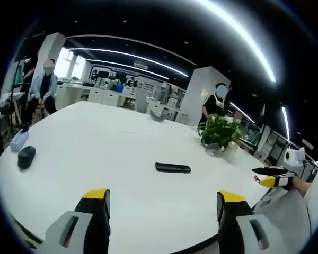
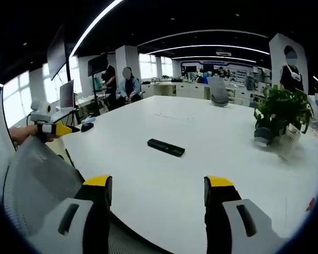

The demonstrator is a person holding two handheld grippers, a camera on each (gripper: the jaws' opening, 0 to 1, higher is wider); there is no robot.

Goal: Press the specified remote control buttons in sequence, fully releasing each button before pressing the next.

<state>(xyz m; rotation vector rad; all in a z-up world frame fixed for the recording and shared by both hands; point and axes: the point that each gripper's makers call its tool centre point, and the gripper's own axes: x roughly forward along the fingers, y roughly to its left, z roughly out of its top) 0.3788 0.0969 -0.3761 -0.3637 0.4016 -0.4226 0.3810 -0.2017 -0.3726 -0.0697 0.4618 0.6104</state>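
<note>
Left gripper view looks out over a wide white bench (image 1: 122,159), with the left gripper (image 1: 163,203) held low at the near edge, its two yellow-tipped fingers (image 1: 95,194) released and spread well apart, grasping nothing. The black remote control (image 1: 172,168) lies flat on the bench ahead of them, well apart from both fingers and lined up between them. Beyond it, toward the far right edge, stands a potted plant (image 1: 219,132) in a pale pot. On the far left of the bench sit a dark rounded object (image 1: 26,156) and a pale one (image 1: 19,141) just behind it. At the right edge of this view the right gripper (image 1: 270,175) comes in, held off the bench over a grey chair back (image 1: 286,217).

From the right gripper view, its own fingers (image 2: 218,182) are likewise parted and hold nothing, hovering at the bench edge. The remote lies ahead, slightly left of centre, untouched. The plant stands to the right. At the left the other gripper shows, with a hand (image 2: 21,133) behind it. People stand and sit in the office behind.
</note>
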